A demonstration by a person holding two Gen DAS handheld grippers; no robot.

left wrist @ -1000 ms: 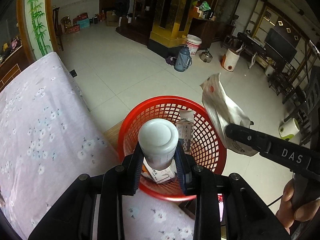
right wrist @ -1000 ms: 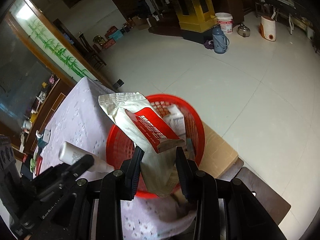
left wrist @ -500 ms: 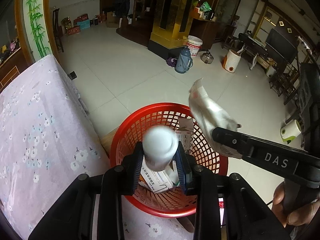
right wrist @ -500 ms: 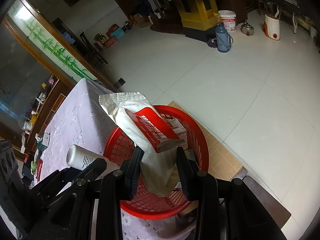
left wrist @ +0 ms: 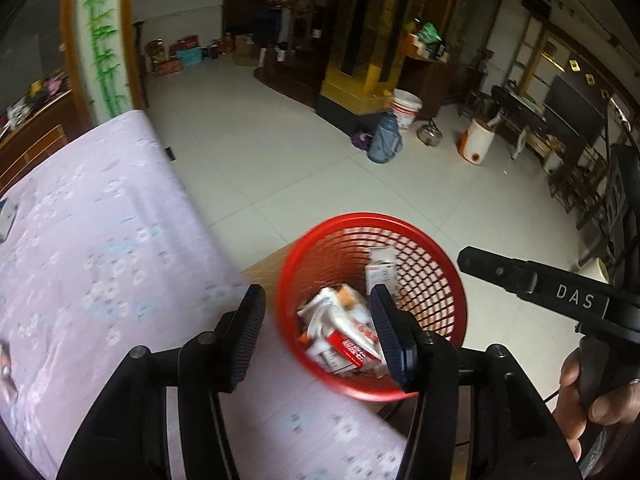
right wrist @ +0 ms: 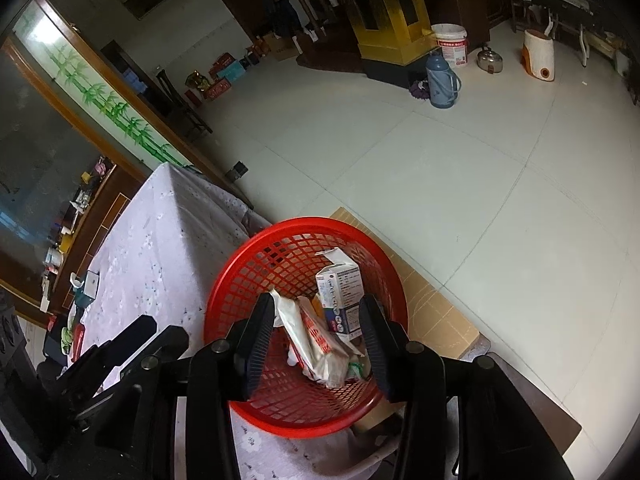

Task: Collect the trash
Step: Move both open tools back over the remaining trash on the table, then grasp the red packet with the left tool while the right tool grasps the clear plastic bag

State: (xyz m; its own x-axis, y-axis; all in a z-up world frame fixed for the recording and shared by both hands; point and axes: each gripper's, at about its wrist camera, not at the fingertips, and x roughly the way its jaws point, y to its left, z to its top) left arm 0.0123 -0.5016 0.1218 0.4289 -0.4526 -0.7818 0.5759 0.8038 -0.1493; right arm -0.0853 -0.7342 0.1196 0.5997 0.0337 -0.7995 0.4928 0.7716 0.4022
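hovering over the basket (right wrist: 240,280), left gripper (left wrist: 316,328) and right gripper (right wrist: 316,336) are spread, empty. wrappers (right wrist: 316,340) and carton (right wrist: 340,292) lie inside; small items (right wrist: 76,320) remain far left on the table (right wrist: 160,248).

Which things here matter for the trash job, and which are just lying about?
Job:
red plastic mesh basket
white milk carton
crumpled white-and-red wrapper
left gripper, open
right gripper, open

Lying about:
blue thermos jug
white plastic bucket
metal kettle
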